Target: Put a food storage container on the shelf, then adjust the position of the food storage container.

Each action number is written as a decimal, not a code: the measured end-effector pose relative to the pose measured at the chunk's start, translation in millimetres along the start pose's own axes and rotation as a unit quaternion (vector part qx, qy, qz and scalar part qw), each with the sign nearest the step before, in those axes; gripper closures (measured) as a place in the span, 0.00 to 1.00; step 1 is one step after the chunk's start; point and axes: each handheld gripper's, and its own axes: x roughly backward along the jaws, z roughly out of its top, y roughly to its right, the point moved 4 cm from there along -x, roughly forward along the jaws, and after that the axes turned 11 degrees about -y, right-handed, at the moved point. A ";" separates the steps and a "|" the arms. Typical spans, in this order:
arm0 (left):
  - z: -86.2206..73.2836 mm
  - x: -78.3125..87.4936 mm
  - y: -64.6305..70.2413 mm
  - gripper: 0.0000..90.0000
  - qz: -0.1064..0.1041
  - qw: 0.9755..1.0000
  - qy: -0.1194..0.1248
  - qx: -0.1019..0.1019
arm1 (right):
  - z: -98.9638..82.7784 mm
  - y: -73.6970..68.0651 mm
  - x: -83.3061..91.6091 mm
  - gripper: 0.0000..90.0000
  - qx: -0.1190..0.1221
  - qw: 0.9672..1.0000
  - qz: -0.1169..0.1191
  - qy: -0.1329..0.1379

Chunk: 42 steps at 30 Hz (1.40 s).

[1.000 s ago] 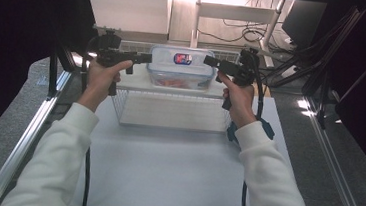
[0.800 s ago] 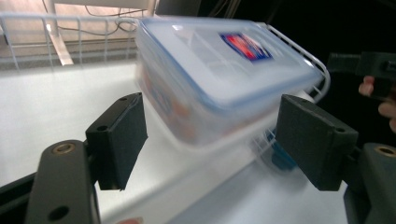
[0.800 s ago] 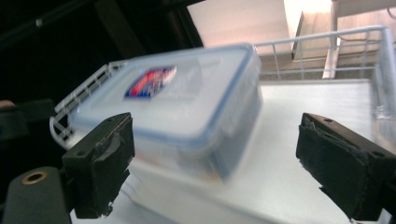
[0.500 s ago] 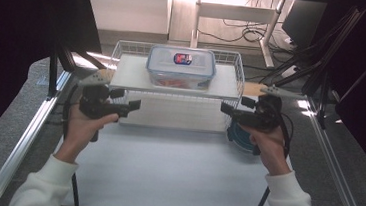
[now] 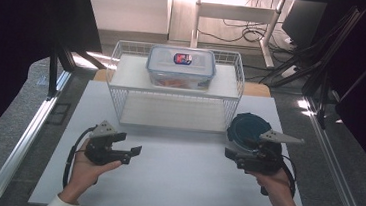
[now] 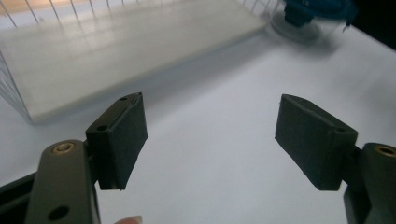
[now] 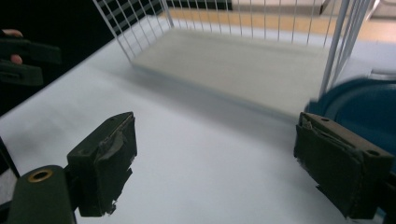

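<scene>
A clear plastic box [image 5: 180, 66] with a blue-rimmed lid and a red-and-blue label stands on the top shelf of a white wire rack [image 5: 128, 75] at the back of the white table. My left gripper [image 5: 134, 155] hovers low over the table's near left, pointing right. Its jaws stand wide apart with nothing between them [image 6: 210, 140]. My right gripper [image 5: 229, 154] is at the near right, pointing left, also open and empty [image 7: 215, 168]. A round dark-blue lidded container [image 5: 248, 129] sits just behind the right gripper, beside the rack's right front corner.
The rack's lower shelf [image 6: 116, 51] is bare and lies ahead of both grippers [image 7: 233, 65]. The blue container shows at the upper right in the left gripper view [image 6: 313, 11] and at the right in the right gripper view [image 7: 364, 112]. Metal frame rails [image 5: 28, 129] flank the table.
Both hands have drawn back from the box on the rack's top shelf, sinking toward the table's near side and spreading apart. The box has stayed where it was.
</scene>
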 end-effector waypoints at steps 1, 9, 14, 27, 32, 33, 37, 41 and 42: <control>0.0 0.0 0.0 0.27 0.000 1.000 0.000 0.000 | -4.4 0.4 -1.6 0.16 0.000 1.000 -0.001 -0.003; -28.9 -15.3 -0.3 0.28 0.006 1.000 -0.022 0.014 | -33.3 2.6 -21.3 0.21 -0.015 0.999 0.009 -0.038; -31.8 -12.3 -0.6 0.28 0.005 1.000 -0.020 0.015 | -34.9 2.7 -25.9 0.25 -0.014 0.999 0.015 -0.048; -32.7 -12.4 -3.8 0.29 0.002 1.000 -0.022 0.022 | -31.4 8.5 -18.3 0.33 -0.018 0.998 0.025 -0.046; -32.9 -12.6 -5.9 0.29 0.002 0.999 -0.023 0.025 | -24.7 13.8 -14.8 0.38 -0.010 0.999 0.011 -0.052; -33.0 -13.0 -5.8 0.29 0.001 0.999 -0.024 0.024 | -16.6 18.3 -10.9 0.41 -0.008 0.999 0.000 -0.050; -32.9 -14.4 -5.1 0.28 -0.002 0.999 -0.027 0.025 | -5.1 25.7 -7.2 0.46 -0.001 0.998 -0.020 -0.059; -33.2 -16.9 -3.3 0.28 -0.005 0.999 -0.034 0.021 | 26.2 47.2 -5.9 0.59 -0.016 0.996 -0.054 -0.074; -33.4 -17.3 -3.2 0.28 -0.005 0.999 -0.034 0.020 | 26.2 47.2 -5.9 0.59 -0.016 0.996 -0.054 -0.074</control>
